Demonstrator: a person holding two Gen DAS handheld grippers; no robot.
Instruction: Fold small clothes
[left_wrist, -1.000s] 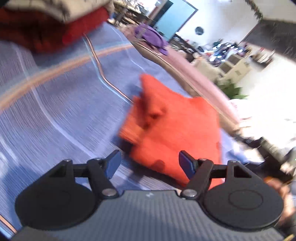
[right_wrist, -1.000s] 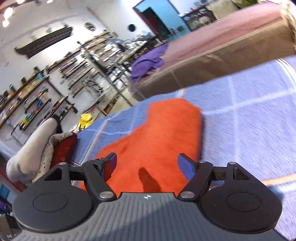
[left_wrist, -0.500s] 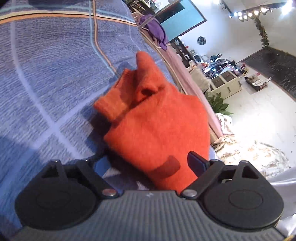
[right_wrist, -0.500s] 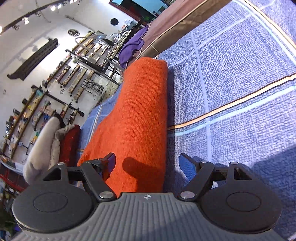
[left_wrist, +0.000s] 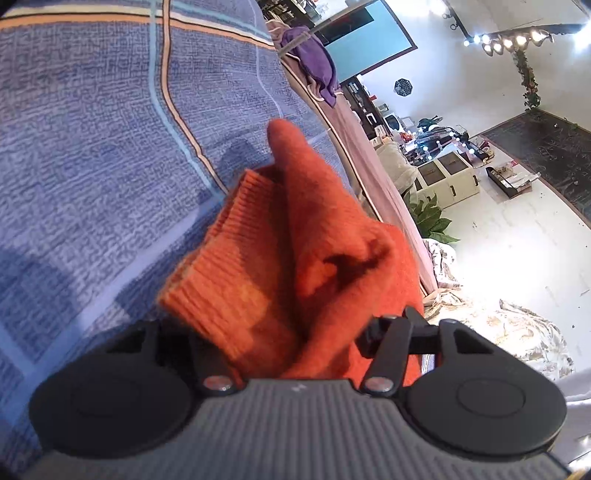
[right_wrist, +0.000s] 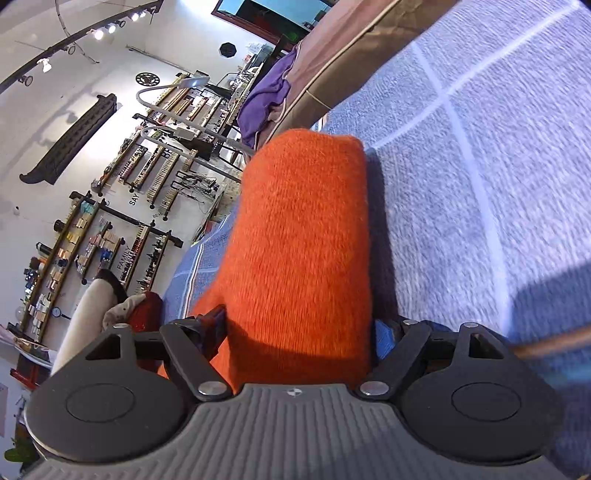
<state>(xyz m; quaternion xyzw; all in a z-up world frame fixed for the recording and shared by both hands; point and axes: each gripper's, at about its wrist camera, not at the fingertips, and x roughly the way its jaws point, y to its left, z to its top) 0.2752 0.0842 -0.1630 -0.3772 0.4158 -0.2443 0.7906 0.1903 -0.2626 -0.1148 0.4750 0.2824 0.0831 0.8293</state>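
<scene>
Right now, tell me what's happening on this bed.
A person is folding a small orange knitted sweater on a blue plaid blanket, with a two-finger hand-held gripper in each hand. The left hand-held gripper has just been closing and has the ribbed-cuff end bunched between its jaws. The right hand-held gripper straddles the other, smooth folded end, its fingers at either side of the cloth. More clothes, cream and dark red, lie beyond the sweater in the right wrist view.

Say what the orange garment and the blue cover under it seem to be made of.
Orange garment: likely knitted wool or acrylic, matt and fuzzy, with a ribbed cuff. Blue cover: probably woven cotton, matt, with a visible grainy weave and printed stripes.
</scene>
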